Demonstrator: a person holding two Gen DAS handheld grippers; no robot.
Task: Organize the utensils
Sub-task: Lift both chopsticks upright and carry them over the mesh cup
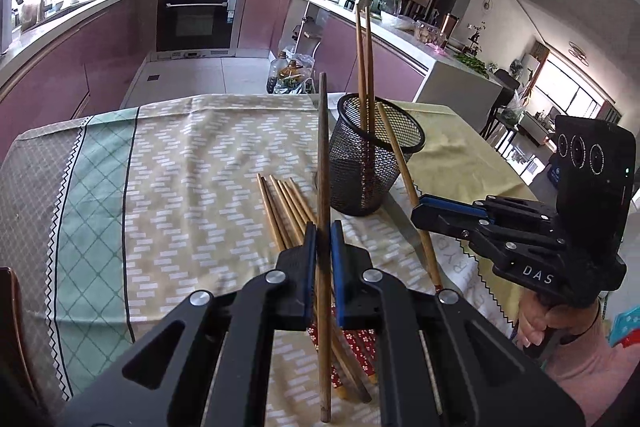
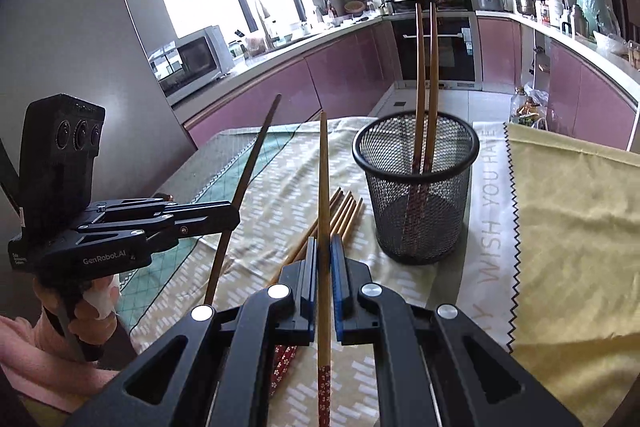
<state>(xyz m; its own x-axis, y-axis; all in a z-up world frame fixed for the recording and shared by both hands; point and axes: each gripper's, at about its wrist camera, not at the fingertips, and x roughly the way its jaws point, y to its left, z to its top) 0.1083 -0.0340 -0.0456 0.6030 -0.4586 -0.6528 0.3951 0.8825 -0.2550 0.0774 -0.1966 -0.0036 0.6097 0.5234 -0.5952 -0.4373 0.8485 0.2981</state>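
Observation:
My left gripper [image 1: 323, 227] is shut on a dark brown chopstick [image 1: 323, 147], which stands nearly upright, lifted off the cloth. The right gripper [image 2: 324, 243] is shut on a lighter chopstick [image 2: 325, 187] with a red flowered end. Each gripper also shows in the other view: the right gripper [image 1: 418, 211] beside the cup, the left gripper [image 2: 234, 215] at the left. A black mesh cup [image 2: 416, 187] [image 1: 374, 155] stands ahead with two chopsticks [image 2: 424, 67] leaning inside it. Several loose chopsticks [image 1: 286, 211] [image 2: 344, 211] lie on the table between the grippers and the cup.
A patterned tablecloth [image 1: 180, 167] covers the table, with a yellow cloth [image 2: 568, 227] to the right of the cup. Beyond the table's far edge are the kitchen floor, bottles and bags [image 1: 290, 75] and purple cabinets. A chair back [image 1: 10, 307] rises at the near left.

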